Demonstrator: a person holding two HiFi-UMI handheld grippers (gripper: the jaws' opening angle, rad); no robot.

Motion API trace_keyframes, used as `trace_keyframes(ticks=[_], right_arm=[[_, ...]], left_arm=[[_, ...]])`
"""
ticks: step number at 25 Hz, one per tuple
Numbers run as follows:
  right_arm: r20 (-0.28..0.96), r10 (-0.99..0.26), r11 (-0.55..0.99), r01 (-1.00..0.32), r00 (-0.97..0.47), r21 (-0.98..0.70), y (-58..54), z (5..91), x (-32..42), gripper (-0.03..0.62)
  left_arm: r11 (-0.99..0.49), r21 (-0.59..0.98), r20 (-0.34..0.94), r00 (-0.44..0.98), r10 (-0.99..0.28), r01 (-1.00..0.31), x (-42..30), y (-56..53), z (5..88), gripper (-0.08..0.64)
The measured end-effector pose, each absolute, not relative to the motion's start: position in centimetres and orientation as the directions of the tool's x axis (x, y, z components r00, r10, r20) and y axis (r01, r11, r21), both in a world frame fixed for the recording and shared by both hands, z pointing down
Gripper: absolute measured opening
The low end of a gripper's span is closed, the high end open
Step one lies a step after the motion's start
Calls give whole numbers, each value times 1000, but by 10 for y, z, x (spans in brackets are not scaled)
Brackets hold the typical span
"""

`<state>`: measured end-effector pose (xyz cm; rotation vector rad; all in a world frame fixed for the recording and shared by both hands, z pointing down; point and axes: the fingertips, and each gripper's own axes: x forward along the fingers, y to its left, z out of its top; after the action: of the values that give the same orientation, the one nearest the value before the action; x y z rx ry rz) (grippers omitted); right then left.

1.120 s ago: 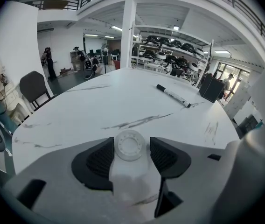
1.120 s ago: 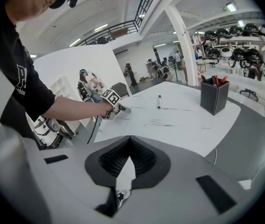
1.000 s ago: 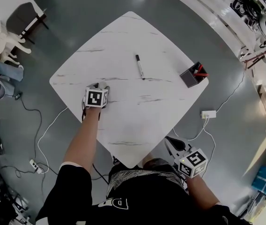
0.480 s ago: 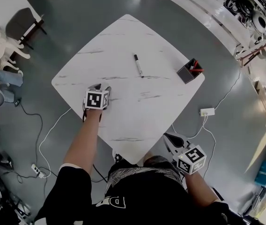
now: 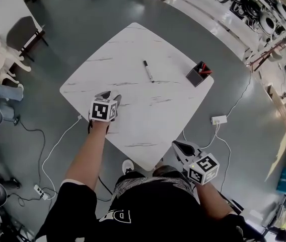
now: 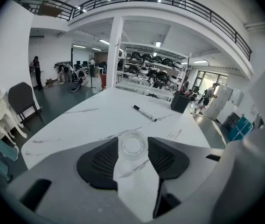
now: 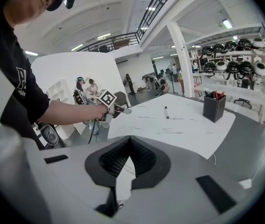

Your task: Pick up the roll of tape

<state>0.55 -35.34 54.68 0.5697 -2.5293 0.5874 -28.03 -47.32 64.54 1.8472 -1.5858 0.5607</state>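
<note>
A clear roll of tape sits between the pads of my left gripper, held a little above the white marble table. The jaws have just been closing and both pads now press on the roll. In the head view the left gripper hovers over the table's left part; the roll itself is too small to make out there. My right gripper hangs off the table's near corner, its jaws shut with nothing between them. The right gripper view shows the left gripper out on an arm.
A black marker lies mid-table. A black pen holder stands near the right corner. A power strip and cables lie on the grey floor. A dark chair stands at far left, and shelves line the back right.
My left gripper has lifted off the tabletop with the roll between its jaws. The right gripper has risen and drifted left toward the table's near corner.
</note>
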Motion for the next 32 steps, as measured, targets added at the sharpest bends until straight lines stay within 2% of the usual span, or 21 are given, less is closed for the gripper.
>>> trace_keyframes(ticks=[11, 22, 32], right_arm=[[382, -346, 834, -467, -857, -293, -315, 486, -23, 5], [312, -424, 826, -504, -850, -252, -279, 457, -14, 5], [280, -411, 848, -477, -867, -232, -251, 452, -6, 5]], left_arm=[[-170, 301, 547, 316, -775, -938, -261, -412, 570, 210], [-316, 314, 433, 431, -792, -896, -229, -339, 501, 210], [-424, 318, 366, 523, -770, -848, -162, -269, 468, 210]])
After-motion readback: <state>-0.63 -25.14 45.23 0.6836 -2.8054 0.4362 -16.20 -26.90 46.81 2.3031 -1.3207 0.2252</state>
